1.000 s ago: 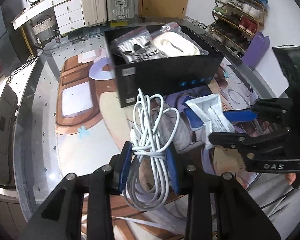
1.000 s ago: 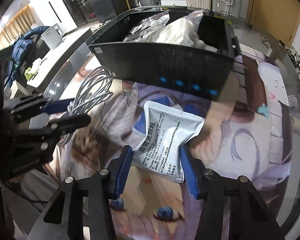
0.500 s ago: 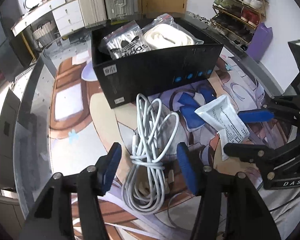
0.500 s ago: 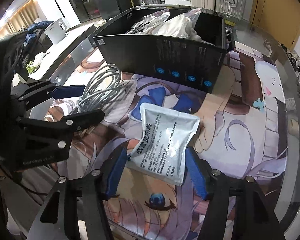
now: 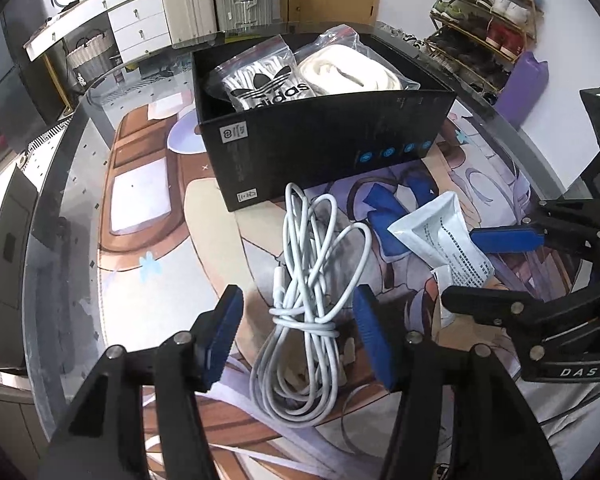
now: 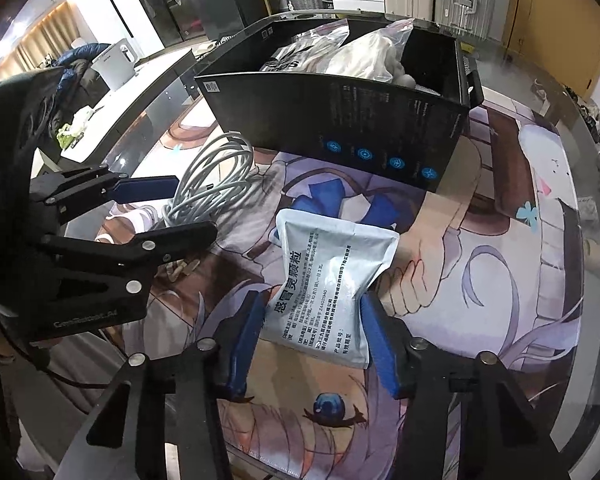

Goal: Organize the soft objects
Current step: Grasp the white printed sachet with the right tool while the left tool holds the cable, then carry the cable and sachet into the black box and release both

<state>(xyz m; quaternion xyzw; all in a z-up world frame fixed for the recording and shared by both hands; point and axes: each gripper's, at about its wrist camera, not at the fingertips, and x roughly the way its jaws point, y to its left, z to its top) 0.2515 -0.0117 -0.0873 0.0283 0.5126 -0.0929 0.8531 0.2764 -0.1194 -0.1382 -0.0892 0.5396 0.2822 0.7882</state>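
Your right hand-held gripper (image 6: 314, 330) has its blue pads pressed against the two long edges of the pale blue foil sachet printed with dark characters (image 6: 332, 276); the pouch pinches into a waist between them, so the grip looks closed on it, though the sachet rests on the illustrated mat covering the glass tabletop (image 6: 500, 264). Your left hand-held gripper (image 5: 298, 332) stands wide open, pads either side of the coiled white charging cable (image 5: 312, 292) and apart from it, holding nothing.

The step in hand seems to be lifting the sachet into the black cardboard box (image 5: 320, 140), which stands just beyond both items and already holds a clear bag of white-and-black Adidas socks (image 5: 264, 84) and a clear bag of cream fabric (image 5: 348, 70).

- Check the pinch before you raise it: foil is slick and the contents probably shift, so the pouch may sag or slip out.
- Lift straight up until the lower corner is above the near wall, then move forward.
- Aim for the free space near the front wall rather than on top of the bags.
- Keep the left tool where it is, out of the right one's path, and close it at the cable's wrapped middle.
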